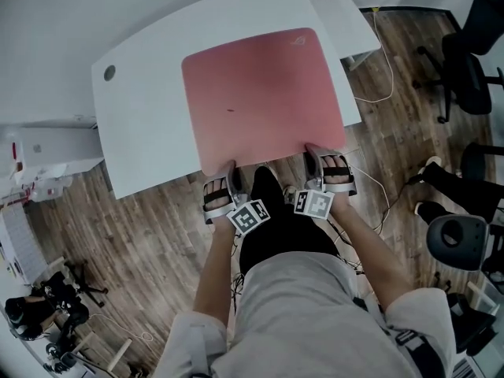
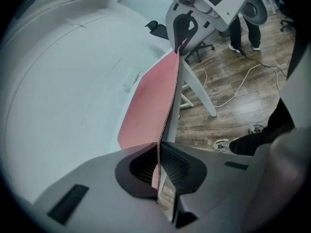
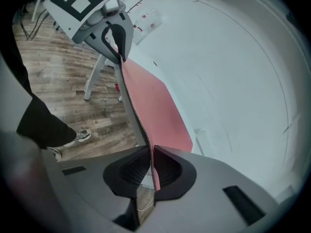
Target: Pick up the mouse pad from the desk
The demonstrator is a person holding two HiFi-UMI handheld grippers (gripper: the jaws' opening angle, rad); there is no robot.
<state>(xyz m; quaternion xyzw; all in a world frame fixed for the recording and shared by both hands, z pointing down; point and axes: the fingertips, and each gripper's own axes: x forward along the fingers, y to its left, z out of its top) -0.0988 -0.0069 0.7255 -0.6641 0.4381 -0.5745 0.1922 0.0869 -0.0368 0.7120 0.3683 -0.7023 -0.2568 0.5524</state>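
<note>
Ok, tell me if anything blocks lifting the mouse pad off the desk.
Nothing visible does. The left gripper and right gripper are each shut on the near edge of the mouse pad, and nothing lies on it but a tiny dark speck.

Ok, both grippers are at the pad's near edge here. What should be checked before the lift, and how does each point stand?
1. Left gripper shut on the near edge of the mouse pad: ok.
2. Right gripper shut on the same edge: ok.
3. Grips spread apart along that edge, not bunched together: ok.
4. Nothing standing on the pad: ok, only a small dark speck.
5. Pad free to come off the desk without sticking: cannot tell.
</note>
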